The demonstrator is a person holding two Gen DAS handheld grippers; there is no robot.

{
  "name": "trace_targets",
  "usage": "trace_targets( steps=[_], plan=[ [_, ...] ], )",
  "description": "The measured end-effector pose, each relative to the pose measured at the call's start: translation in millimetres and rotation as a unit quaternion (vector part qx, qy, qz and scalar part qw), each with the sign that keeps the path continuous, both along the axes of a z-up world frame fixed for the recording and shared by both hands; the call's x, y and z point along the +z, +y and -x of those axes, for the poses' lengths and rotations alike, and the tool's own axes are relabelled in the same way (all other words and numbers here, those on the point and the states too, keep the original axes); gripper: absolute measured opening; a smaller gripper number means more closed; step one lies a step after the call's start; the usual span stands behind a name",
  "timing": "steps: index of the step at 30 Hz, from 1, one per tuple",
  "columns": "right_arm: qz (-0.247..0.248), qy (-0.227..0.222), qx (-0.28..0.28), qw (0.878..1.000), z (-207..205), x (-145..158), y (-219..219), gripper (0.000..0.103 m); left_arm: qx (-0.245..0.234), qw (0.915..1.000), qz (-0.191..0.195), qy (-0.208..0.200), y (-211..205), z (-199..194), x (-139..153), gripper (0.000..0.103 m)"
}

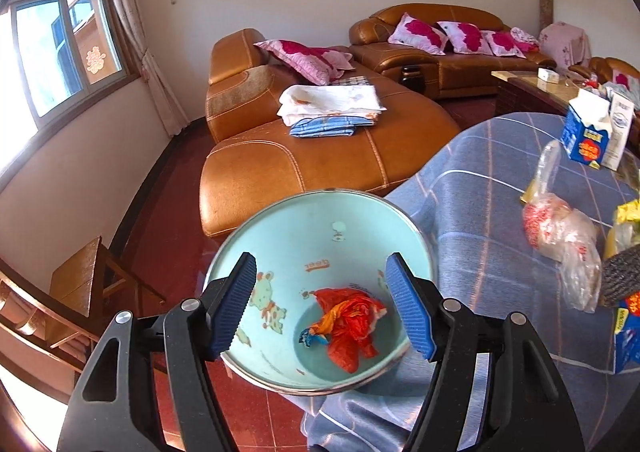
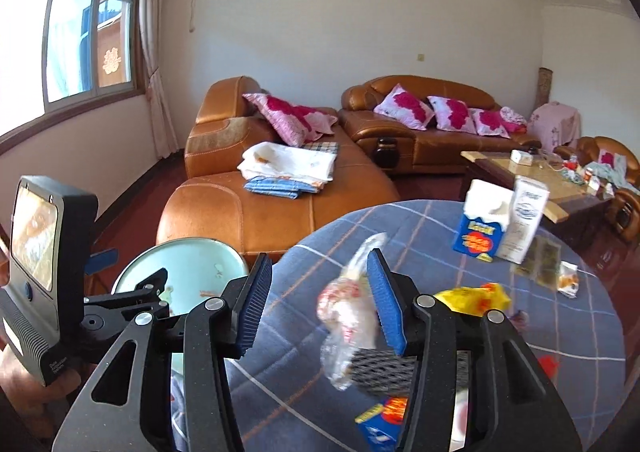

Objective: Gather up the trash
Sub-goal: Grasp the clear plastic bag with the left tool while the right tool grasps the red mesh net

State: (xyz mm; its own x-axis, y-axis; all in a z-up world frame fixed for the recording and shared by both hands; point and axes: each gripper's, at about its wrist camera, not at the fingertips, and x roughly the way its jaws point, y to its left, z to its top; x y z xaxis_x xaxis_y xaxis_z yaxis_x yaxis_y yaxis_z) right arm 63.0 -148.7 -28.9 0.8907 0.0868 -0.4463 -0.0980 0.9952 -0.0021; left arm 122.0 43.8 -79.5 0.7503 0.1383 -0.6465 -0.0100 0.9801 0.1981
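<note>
Our left tool (image 1: pixel 322 306) hangs spread and empty over the pale blue bin (image 1: pixel 280 228) beside the bench (image 1: pixel 480 180); a crumpled red wrapper (image 1: pixel 348 326) already lies at its bottom. Our right tool (image 2: pixel 316 300) stands apart too, pinching nothing, above a clear plastic bag (image 2: pixel 346 310) on the blue checked cloth. Farther out wait a yellow wrapper (image 2: pixel 476 298), a small packet (image 2: pixel 568 278) and two cartons (image 2: pixel 500 226). We judge the job barely begun: one piece binned, most left.
</note>
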Motion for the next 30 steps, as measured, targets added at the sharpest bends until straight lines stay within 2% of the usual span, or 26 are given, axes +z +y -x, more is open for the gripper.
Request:
trace_targets(
  steps=[4,6,12,20,22,27,30],
  plan=[
    [-0.016,-0.016,-0.077,0.997,27.0,6.3,-57.6,0.057,-0.062,0.9980,-0.002,-0.004,-45.3,13.7,1.6,0.066],
    [-0.032,-0.018,-0.113,0.993,38.9,3.5,-87.8,0.064,-0.094,0.9954,-0.001,-0.015,-66.0,24.7,5.3,0.068],
    [-0.053,0.008,-0.183,0.982,64.7,-25.6,-143.5,0.066,-0.178,0.9835,-0.002,-0.031,-120.2,48.2,4.7,0.073],
    [-0.070,0.029,-0.198,0.977,75.0,-49.0,-161.1,0.067,-0.261,0.9643,0.004,-0.046,-167.3,60.0,-2.4,0.077],
    [-0.070,0.032,-0.199,0.977,74.4,-53.9,-162.5,0.068,-0.269,0.9615,0.009,-0.055,-171.3,59.5,-1.7,0.077],
    [-0.083,0.041,-0.195,0.977,73.0,-64.3,-167.9,0.069,-0.294,0.9540,0.046,-0.040,-172.6,56.7,-1.2,0.077],
    [-0.087,0.044,-0.195,0.976,72.3,-69.1,-168.9,0.071,-0.310,0.9489,0.047,-0.039,-175.1,59.1,0.2,0.075]
  ],
)
